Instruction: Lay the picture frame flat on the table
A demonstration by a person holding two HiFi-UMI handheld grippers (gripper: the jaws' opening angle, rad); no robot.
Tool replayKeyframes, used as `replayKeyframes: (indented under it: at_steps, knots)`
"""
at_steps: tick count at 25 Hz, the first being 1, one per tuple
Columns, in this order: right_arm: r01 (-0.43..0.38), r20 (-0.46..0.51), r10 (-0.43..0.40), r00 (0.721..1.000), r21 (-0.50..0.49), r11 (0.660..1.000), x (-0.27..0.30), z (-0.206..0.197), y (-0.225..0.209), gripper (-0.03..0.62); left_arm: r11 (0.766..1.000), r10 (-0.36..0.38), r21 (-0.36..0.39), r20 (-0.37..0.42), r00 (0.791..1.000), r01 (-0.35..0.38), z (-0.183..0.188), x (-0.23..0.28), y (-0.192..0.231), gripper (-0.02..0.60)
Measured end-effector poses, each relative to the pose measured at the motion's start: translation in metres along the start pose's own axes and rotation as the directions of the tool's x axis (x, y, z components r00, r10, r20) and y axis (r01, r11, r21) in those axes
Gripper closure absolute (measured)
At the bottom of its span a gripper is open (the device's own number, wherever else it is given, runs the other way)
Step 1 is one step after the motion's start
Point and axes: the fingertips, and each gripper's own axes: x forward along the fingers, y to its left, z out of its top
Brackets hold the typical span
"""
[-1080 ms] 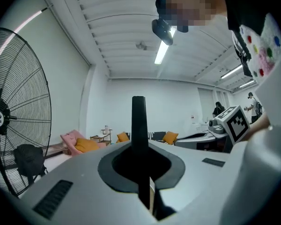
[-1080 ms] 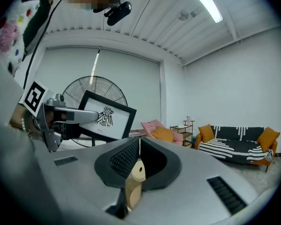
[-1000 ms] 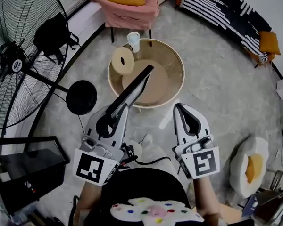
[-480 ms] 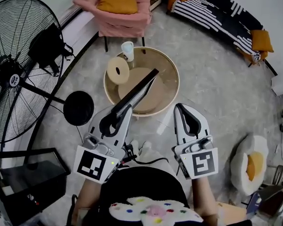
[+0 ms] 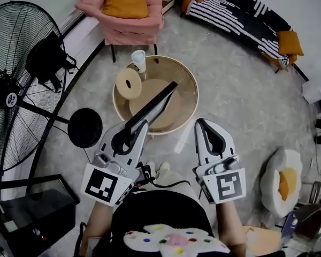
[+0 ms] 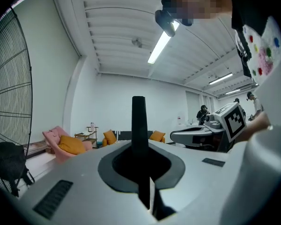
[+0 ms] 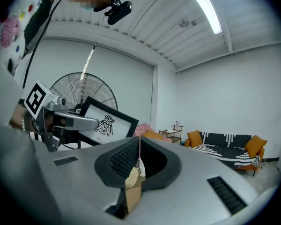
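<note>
A black picture frame [image 5: 152,107] is held in the air, tilted, over the near edge of the round table [image 5: 190,84]. My left gripper [image 5: 129,129] is shut on its lower end. In the left gripper view the frame [image 6: 139,121] stands edge-on between the jaws as a thin black bar. In the right gripper view, the frame [image 7: 106,122] shows its white face with a bird print, and the left gripper [image 7: 61,119] sits in front of it. My right gripper [image 5: 204,124] is shut and holds nothing, to the right of the frame and short of the table.
On the table are a round tan mat [image 5: 155,96], an upright tan ring [image 5: 128,83] and a white cup [image 5: 138,60]. A big floor fan [image 5: 16,84] stands left, a pink armchair [image 5: 129,12] behind the table, a striped sofa [image 5: 241,20] far right.
The head view has drifted, so the table sits a little lower and further left. The frame stays in the left gripper at about the same tilt. The right gripper has barely moved.
</note>
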Motion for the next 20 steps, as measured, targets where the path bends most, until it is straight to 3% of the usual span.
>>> replayKeyframes:
  at_steps: [13,17,20]
  knots:
    - [-0.072,0.006,0.071,0.997,0.075,0.995,0.013,-0.005,0.006,0.554,0.978,-0.128,-0.163,0.004,0.992,0.127,-0.008,0.002,-0.003,0.557]
    - [-0.108,-0.010,0.109,0.994,0.076,0.991,0.017,-0.011,0.010,0.476,0.967,-0.163,-0.198,0.007,0.987,0.161,-0.011,0.002,-0.004,0.557]
    - [-0.132,-0.014,0.134,0.991,0.094,0.987,0.020,-0.013,0.012,0.468,0.959,-0.194,-0.207,0.010,0.981,0.192,-0.010,0.004,-0.007,0.557]
